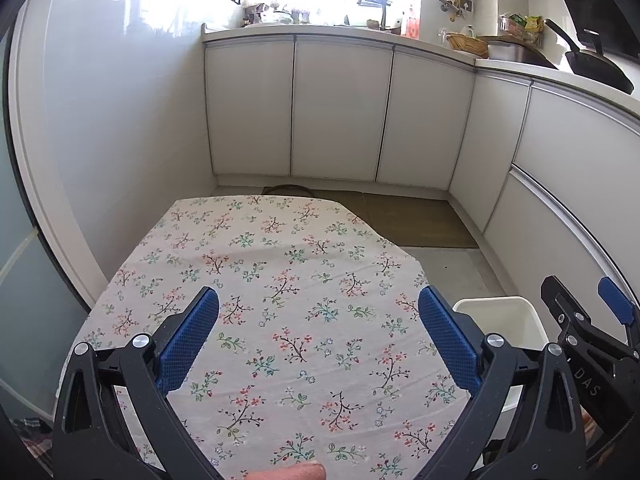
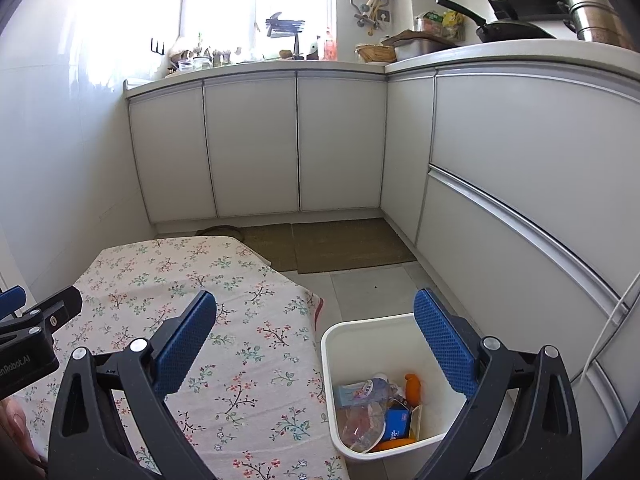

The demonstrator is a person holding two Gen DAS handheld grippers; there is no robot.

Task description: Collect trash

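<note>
left gripper: wide open, holds nothing, hangs over the flowery tablecloth.
right gripper: wide open too, holds nothing, hangs over the edge of the table and the white bin.
trash: it lies in the bin on the floor, just beside the table. no trash shows on the cloth.
in the bin: a crinkly plastic wrapper, a blue packet and an orange thing.
how it handles: i think it is all light. the wrapper looks soft and slippery, so pinch a fold.
bin: looks stiff and light. hold it by the rim.
how far: it looks almost done.
</note>
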